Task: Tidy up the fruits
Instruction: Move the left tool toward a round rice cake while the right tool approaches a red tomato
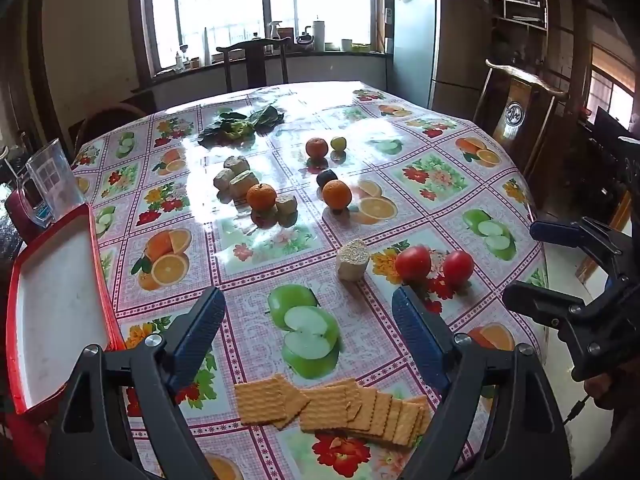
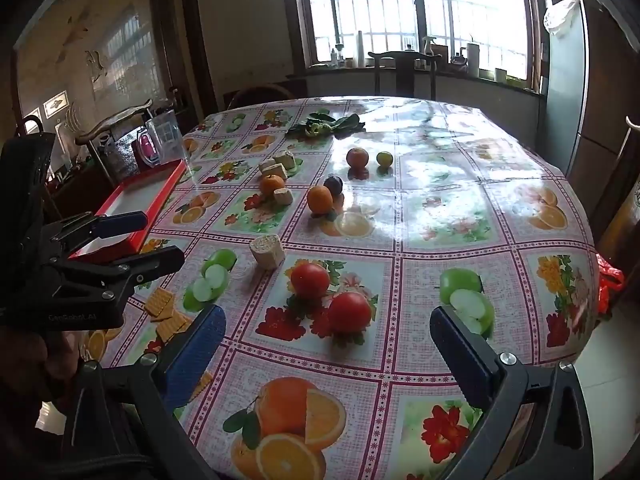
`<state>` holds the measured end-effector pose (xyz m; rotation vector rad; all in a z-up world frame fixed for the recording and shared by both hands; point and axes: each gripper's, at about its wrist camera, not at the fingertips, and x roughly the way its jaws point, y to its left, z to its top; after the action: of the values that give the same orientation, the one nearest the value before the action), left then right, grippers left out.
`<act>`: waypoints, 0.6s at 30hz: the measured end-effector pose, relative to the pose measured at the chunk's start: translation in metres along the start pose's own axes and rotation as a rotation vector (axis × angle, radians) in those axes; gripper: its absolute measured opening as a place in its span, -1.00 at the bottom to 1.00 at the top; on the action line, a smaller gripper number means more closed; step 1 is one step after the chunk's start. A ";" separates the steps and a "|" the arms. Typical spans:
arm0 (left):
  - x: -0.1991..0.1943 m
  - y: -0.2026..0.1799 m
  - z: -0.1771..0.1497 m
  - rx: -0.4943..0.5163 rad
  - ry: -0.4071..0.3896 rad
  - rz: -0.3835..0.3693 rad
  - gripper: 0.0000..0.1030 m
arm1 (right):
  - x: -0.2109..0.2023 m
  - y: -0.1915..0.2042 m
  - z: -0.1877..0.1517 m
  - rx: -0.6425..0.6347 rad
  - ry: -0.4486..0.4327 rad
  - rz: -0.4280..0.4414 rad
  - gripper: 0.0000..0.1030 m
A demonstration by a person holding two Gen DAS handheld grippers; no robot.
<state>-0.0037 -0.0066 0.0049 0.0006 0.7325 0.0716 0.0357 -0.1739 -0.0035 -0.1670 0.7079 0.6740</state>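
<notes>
both my grippers hang wide with nothing between their jaws; the two tomatoes (image 2: 350, 312) lie dead ahead of my right gripper (image 2: 324, 340), just beyond its tips; my left gripper (image 1: 308, 312) sits farther off, nearer the red tray (image 1: 52, 304); the right one looks closer.

Right gripper (image 2: 324, 340) foreground, blue pads wide apart, nothing between them, above two tomatoes (image 2: 310, 280) on patterned tablecloth (image 2: 440, 216). Left gripper (image 2: 154, 240) at left edge, jaws apart (empty), over red tray (image 2: 164, 192). Mid-table: two oranges (image 2: 319, 199), dark plum (image 2: 333, 185), reddish apple (image 2: 357, 157), small green fruit (image 2: 384, 158). Beige cake blocks (image 2: 267, 251) scattered; crackers (image 2: 162, 308) near left; leafy greens (image 2: 328, 124) far.
</notes>
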 end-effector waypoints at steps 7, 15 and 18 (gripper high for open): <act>-0.012 0.004 0.006 -0.013 -0.033 0.056 0.67 | -0.001 0.002 -0.001 -0.006 -0.006 0.009 0.99; -0.024 0.004 0.011 -0.014 -0.064 0.076 0.67 | -0.005 0.007 0.000 -0.016 -0.017 0.022 0.99; -0.026 0.005 0.012 -0.017 -0.067 0.088 0.67 | -0.005 0.009 0.001 -0.024 -0.017 0.023 0.99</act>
<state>-0.0151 -0.0034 0.0315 0.0191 0.6645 0.1608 0.0278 -0.1687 0.0014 -0.1757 0.6869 0.7055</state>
